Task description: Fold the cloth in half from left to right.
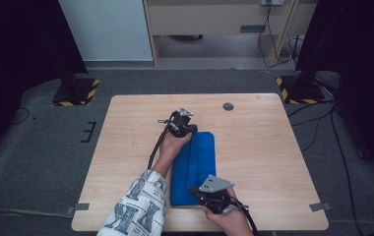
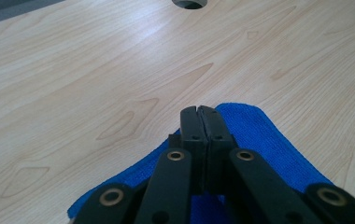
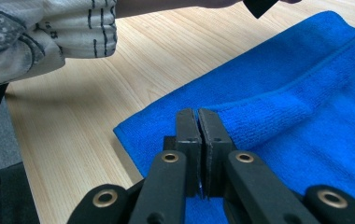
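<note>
A blue cloth (image 1: 201, 160) lies lengthwise on the wooden table (image 1: 264, 147), with one layer folded over another. My left gripper (image 1: 190, 131) is at the cloth's far left corner. Its jaws are pressed together on the cloth corner (image 2: 259, 135), and the tips (image 2: 198, 108) point toward bare wood. My right gripper (image 1: 196, 191) is at the cloth's near end. Its jaws (image 3: 198, 111) are shut where the upper layer's edge (image 3: 283, 93) ends. The lower layer (image 3: 166, 116) sticks out beside that edge.
A round cable hole (image 1: 228, 106) (image 2: 189, 3) sits in the table beyond the cloth. A patterned sleeve (image 1: 136, 206) (image 3: 49, 28) reaches across the table's near left. Bare wood lies left and right of the cloth. Stands with striped bases (image 1: 74, 93) flank the far corners.
</note>
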`<state>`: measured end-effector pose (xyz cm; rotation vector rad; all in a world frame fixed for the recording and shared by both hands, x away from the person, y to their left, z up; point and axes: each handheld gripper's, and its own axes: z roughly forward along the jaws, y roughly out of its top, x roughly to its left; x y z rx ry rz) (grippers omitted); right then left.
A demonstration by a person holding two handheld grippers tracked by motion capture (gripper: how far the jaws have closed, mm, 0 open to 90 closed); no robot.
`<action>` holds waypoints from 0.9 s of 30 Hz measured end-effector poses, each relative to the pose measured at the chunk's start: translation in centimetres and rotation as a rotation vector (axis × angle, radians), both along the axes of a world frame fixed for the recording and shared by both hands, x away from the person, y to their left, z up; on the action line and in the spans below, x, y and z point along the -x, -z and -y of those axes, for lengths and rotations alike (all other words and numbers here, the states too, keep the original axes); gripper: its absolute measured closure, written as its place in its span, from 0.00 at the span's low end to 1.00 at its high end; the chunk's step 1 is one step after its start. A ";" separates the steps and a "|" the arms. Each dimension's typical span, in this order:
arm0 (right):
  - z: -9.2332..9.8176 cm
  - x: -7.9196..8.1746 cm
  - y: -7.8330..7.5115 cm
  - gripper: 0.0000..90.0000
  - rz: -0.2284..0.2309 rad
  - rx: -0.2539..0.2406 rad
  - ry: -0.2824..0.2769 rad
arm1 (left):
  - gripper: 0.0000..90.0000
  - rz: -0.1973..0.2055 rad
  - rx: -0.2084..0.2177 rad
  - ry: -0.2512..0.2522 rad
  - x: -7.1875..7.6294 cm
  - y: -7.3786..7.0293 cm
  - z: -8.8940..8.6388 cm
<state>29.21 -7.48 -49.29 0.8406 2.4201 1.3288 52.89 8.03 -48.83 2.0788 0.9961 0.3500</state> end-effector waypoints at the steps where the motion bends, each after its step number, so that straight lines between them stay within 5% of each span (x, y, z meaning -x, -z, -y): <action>1: 0.1 0.0 0.0 0.98 0.001 0.000 0.001 | 0.99 -0.003 0.000 0.000 0.0 0.1 0.1; 8: 1.1 0.2 -0.3 0.98 0.004 0.005 0.017 | 0.99 -0.013 0.032 0.003 -0.2 0.5 1.0; 27: 2.3 0.6 0.5 0.98 -0.013 0.024 0.032 | 0.99 -0.024 0.021 0.010 -0.4 1.4 3.0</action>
